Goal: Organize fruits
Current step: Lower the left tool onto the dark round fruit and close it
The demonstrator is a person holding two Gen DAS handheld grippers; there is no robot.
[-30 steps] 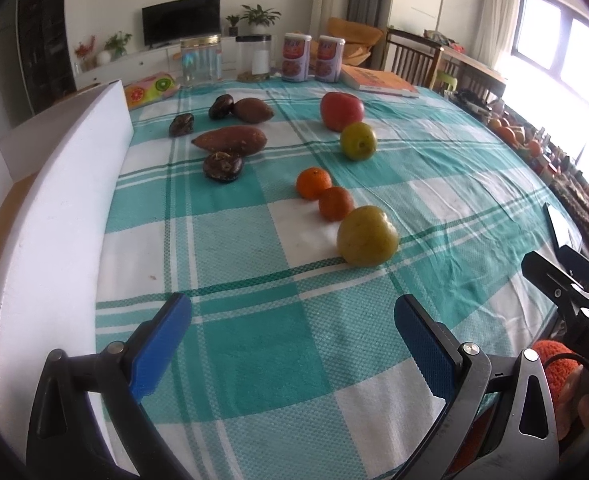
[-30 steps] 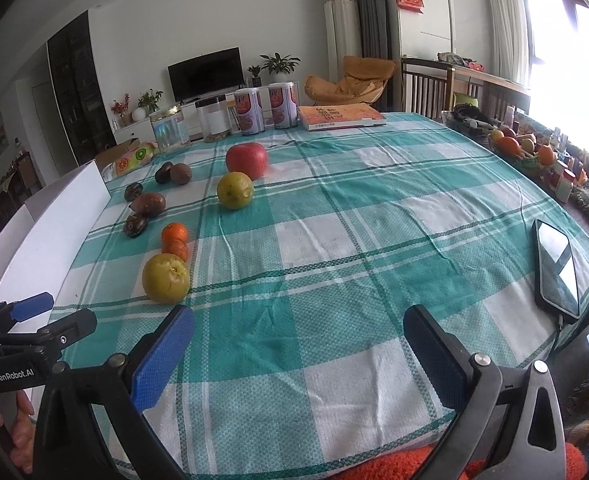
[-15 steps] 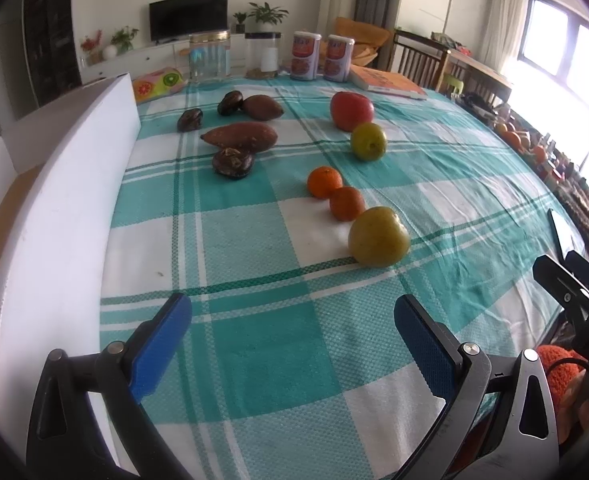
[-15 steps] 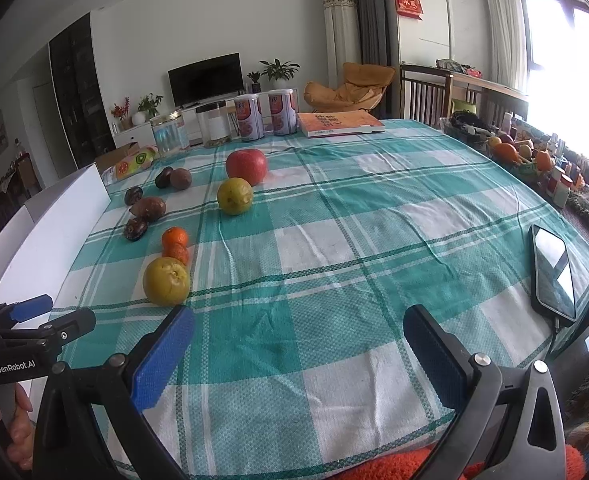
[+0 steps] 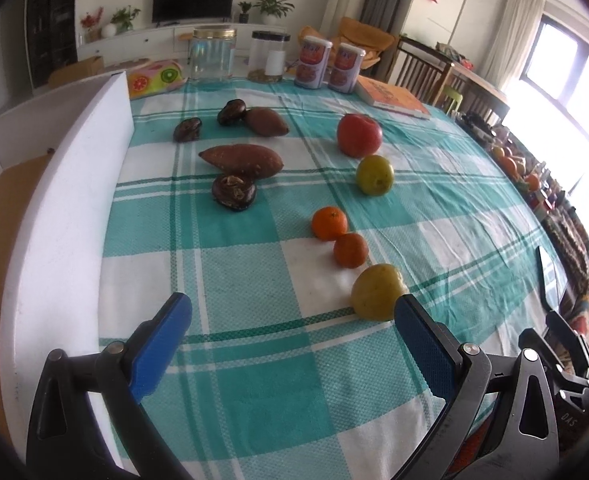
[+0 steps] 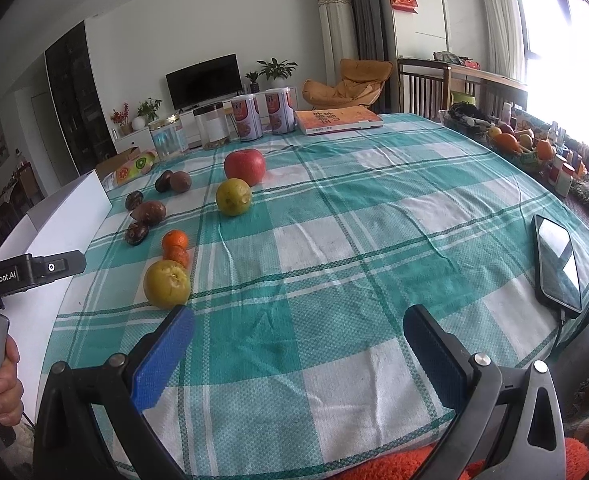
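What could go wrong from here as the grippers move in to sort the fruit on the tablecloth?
The left gripper hangs open with its right finger just in front of the yellow-green fruit; a nudge could roll it into the two small oranges. The phone lies at the table's right edge with a cable attached, so the right gripper could catch it.

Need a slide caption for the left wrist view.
Open left gripper above the teal-and-white checked tablecloth, nearest the yellow-green round fruit; nothing grasped.
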